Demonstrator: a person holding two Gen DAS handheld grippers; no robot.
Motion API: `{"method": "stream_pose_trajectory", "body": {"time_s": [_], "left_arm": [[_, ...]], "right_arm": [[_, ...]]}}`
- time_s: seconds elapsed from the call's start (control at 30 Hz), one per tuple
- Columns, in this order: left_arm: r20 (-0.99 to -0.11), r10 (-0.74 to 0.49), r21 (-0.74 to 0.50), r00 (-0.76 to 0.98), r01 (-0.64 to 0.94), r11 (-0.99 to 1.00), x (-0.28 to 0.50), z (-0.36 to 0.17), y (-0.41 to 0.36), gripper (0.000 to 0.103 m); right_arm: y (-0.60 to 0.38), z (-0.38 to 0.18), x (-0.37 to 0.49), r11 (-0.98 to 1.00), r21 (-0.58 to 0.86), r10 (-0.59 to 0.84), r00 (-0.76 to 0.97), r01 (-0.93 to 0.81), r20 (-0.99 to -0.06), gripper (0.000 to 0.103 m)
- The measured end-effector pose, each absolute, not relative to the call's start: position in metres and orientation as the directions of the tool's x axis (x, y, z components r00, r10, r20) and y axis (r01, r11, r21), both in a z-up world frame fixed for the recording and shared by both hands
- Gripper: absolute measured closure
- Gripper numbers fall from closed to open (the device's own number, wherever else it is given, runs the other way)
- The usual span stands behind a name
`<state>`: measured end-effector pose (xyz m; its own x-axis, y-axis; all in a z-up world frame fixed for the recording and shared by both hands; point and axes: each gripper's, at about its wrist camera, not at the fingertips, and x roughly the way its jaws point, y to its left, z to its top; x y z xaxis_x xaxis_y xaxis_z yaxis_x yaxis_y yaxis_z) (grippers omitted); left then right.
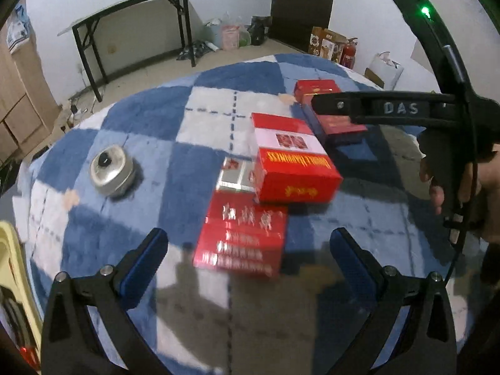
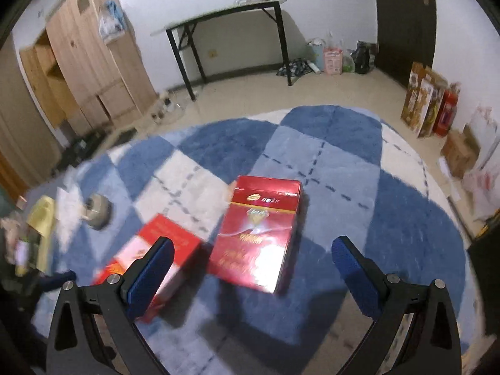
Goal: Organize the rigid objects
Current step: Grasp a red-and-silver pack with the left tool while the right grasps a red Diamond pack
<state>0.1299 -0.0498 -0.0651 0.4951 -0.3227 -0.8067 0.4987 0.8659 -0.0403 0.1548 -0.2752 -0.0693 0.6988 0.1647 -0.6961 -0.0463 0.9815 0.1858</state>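
Red boxes are what we have to sort, and the one that matters most now is the dark red box [image 2: 256,234] lying flat on the blue-and-white checked rug [image 2: 343,162], straight ahead of our right gripper [image 2: 251,268] and between the lines of its two fingers. Its long axis runs away from us, nearly in line with the gripper's reach, so we judge the fingers would close across its short sides. It looks glossy, with gold print and sharp, firm edges. Our right gripper stands wide and empty above it. Just to its left lies a red-and-white box [image 2: 156,250], partly behind the left finger. Our left gripper [image 1: 248,261], also spread wide and empty, faces a flat red box [image 1: 243,237] close ahead, a taller red box [image 1: 293,162] beyond, and a round metal tin [image 1: 112,168] well apart to the left.
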Motion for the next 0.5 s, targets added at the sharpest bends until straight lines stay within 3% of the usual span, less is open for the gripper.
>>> {"method": "stream_pose_trajectory", "body": {"time_s": [0.1,0.13,0.17,0.2,0.23,0.27,0.3,0.5], "left_arm": [[-0.795,-0.377,-0.103,0.476,0.506,0.856,0.142,-0.069,-0.052,0.001],[-0.786,-0.389,-0.117,0.480,0.503,0.856,0.144,-0.071,-0.053,0.004],[-0.780,-0.400,-0.126,0.482,0.504,0.854,0.145,-0.072,-0.054,0.028],[-0.782,-0.392,-0.121,0.485,0.499,0.858,0.146,-0.074,-0.055,0.043],[-0.782,-0.380,-0.117,0.494,0.483,0.868,0.144,-0.075,-0.055,0.043],[-0.777,-0.385,-0.123,0.498,0.480,0.869,0.142,-0.074,-0.055,0.043],[-0.774,-0.398,-0.136,0.492,0.484,0.864,0.140,-0.074,-0.055,0.043],[-0.772,-0.330,-0.097,0.543,0.413,0.905,0.113,-0.048,-0.035,0.043]], "right_arm": [[-0.274,-0.078,0.178,0.986,0.165,0.137,0.691,-0.026,-0.709,0.002],[-0.275,-0.083,0.184,0.985,0.169,0.137,0.684,-0.019,-0.716,0.007],[-0.276,-0.090,0.191,0.984,0.177,0.140,0.671,-0.013,-0.728,0.014],[-0.275,-0.095,0.194,0.985,0.174,0.134,0.663,-0.006,-0.737,0.016],[-0.274,-0.100,0.200,0.985,0.170,0.132,0.664,-0.008,-0.736,0.020],[-0.272,-0.100,0.198,0.986,0.162,0.135,0.676,-0.023,-0.724,0.033],[-0.269,-0.100,0.197,0.988,0.149,0.140,0.682,-0.046,-0.718,0.038],[-0.264,-0.097,0.186,0.990,0.102,0.140,0.700,-0.096,-0.700,0.039]]}}
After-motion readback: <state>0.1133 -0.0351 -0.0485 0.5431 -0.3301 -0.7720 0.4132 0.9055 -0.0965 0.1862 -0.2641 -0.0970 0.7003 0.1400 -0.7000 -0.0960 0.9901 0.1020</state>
